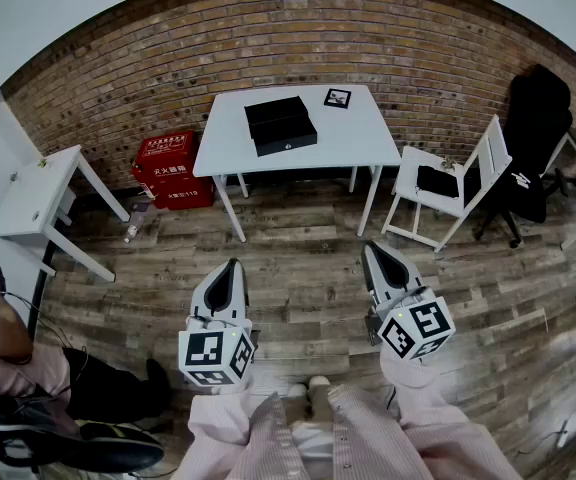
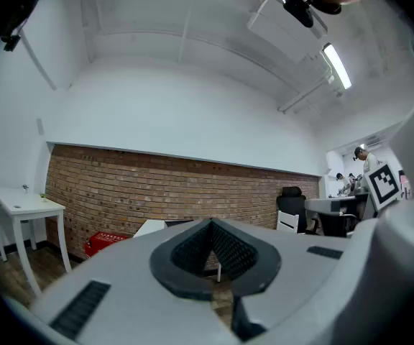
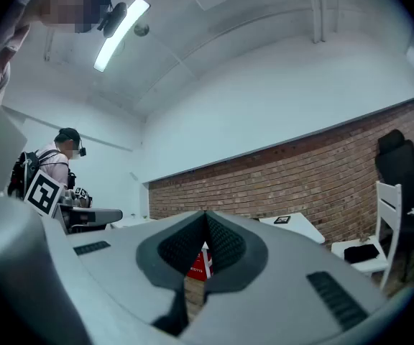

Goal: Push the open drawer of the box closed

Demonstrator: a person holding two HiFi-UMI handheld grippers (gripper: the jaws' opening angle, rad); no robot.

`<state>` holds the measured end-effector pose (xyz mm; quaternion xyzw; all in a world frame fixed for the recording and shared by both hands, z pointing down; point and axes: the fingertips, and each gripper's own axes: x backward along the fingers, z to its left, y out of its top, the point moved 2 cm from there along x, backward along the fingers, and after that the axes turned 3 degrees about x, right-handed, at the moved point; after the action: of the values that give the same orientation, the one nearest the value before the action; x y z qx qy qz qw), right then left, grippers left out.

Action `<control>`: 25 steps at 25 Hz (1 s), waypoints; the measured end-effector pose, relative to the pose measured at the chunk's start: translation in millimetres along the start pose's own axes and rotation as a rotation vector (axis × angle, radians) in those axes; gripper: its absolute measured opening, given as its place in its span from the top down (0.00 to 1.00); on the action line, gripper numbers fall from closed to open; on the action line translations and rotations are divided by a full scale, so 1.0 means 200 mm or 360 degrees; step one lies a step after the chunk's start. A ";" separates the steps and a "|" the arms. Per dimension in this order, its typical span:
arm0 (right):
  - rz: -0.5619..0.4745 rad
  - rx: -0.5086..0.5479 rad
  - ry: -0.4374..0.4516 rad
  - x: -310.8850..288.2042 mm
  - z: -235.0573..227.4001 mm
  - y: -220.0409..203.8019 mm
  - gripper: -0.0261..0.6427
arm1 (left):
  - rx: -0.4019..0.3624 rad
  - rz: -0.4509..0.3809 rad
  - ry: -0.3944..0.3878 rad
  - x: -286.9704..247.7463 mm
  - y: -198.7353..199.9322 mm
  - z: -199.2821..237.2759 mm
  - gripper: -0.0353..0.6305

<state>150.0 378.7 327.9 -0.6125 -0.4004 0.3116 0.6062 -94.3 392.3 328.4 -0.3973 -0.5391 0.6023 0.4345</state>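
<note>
1. Zero progress as far as I can see. The flat black rectangular box (image 1: 277, 111) sits on the white four-legged table (image 1: 358, 140) by the brick wall, and its black drawer (image 1: 286, 136) sticks out of the front toward the person.
2. Left gripper (image 1: 232, 266): jaws clenched together with nothing between them. It's held low near the person's body, well apart from the table.
3. Right gripper (image 1: 373, 251): same deal, pinched closed and empty. It's also over the wooden plank floor (image 1: 308, 268), nowhere near the box.
4. What's left is basically everything, imo: walk up to the table, get a gripper against the drawer front, and shove it in until it's flush.
5. Closed jaws look fine for a push, so no need to grab anything.
</note>
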 end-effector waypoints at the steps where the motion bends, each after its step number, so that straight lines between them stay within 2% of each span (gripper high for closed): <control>1: 0.0002 0.0001 -0.0009 -0.01 0.00 0.00 0.96 | 0.0003 0.0003 -0.0002 -0.01 0.00 0.00 0.96; 8: 0.0027 0.0062 0.0007 -0.03 -0.03 -0.02 0.96 | 0.0033 0.0016 0.0005 -0.06 -0.02 0.00 0.96; 20: 0.0094 -0.0011 -0.0017 -0.10 -0.23 -0.10 0.96 | 0.0096 0.0052 0.0050 -0.21 -0.09 -0.06 0.96; 23: 0.0093 -0.0041 -0.0011 -0.13 -0.26 -0.11 0.93 | 0.0109 0.0056 0.0069 -0.23 -0.09 -0.05 0.96; 25: 0.0096 -0.0046 -0.0021 -0.15 -0.27 -0.11 0.87 | 0.0110 0.0061 0.0085 -0.23 -0.10 -0.04 0.95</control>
<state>179.9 324.1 350.4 -0.6311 -0.3901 0.3279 0.5848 -70.8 351.3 347.5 -0.4084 -0.4983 0.6179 0.4506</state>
